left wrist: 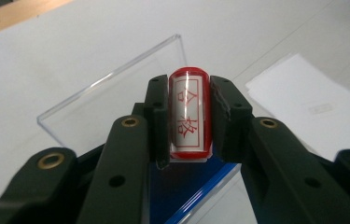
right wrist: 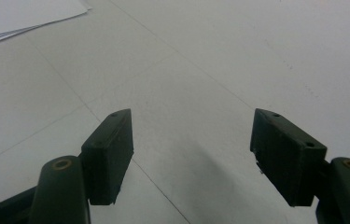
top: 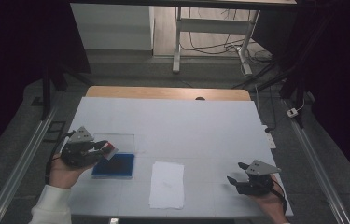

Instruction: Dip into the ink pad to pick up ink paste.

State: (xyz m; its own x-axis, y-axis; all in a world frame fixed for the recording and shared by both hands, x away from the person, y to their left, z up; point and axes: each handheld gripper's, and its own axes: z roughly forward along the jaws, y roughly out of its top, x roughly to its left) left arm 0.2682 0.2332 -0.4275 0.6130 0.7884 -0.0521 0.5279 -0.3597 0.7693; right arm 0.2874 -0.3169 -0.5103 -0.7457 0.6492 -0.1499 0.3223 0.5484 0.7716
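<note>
We have the red stamp clenched in our left claw, lifted just above the blue ink pad (probably inked, hard to tell), with the paper beside it unstamped while our right claw gapes empty.

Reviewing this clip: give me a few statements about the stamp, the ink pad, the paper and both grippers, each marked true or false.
1. The left gripper is clamped on a red stamp. True.
2. The right gripper holds the sheet of paper. False: its jaws stand open over the table with nothing between them.
3. The blue ink pad lies left of the paper in the high view. True.
4. The clear lid covers the ink pad. False: it is open.
</note>
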